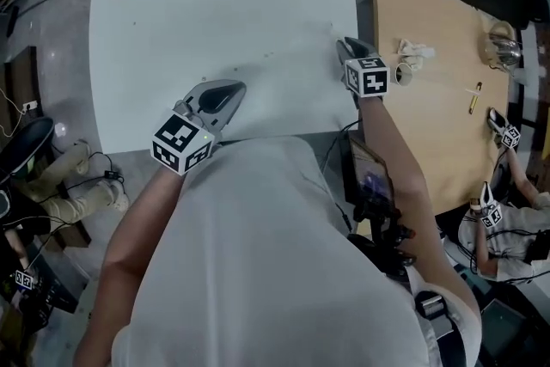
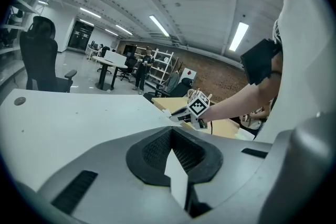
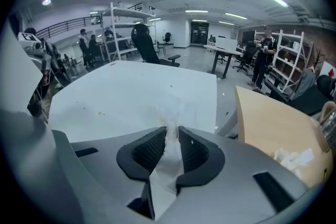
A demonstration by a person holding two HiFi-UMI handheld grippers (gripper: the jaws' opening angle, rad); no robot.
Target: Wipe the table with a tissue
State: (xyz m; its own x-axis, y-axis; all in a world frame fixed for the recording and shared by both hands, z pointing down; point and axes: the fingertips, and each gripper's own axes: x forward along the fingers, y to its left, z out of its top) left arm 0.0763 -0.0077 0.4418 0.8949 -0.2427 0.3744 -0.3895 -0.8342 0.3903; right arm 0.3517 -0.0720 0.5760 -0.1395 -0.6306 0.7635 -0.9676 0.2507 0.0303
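Note:
The white table (image 1: 215, 4) fills the upper middle of the head view. My right gripper (image 1: 341, 43) is near the table's right edge, pointing down at it, shut on a white tissue. In the right gripper view the tissue (image 3: 170, 113) runs up between the jaws (image 3: 171, 132) and spreads onto the table (image 3: 131, 89) just ahead. My left gripper (image 1: 239, 87) hovers over the near part of the table, jaws together, with nothing held. The left gripper view shows its pads meeting (image 2: 170, 131), and the right gripper (image 2: 173, 117) beyond them.
A wooden table (image 1: 430, 125) adjoins on the right, carrying a crumpled tissue (image 1: 414, 54), a tape roll (image 1: 402, 74), a pen (image 1: 473, 99) and a glass jar (image 1: 503, 47). Small specks (image 3: 100, 112) lie on the white top. A black chair (image 3: 147, 44) stands behind.

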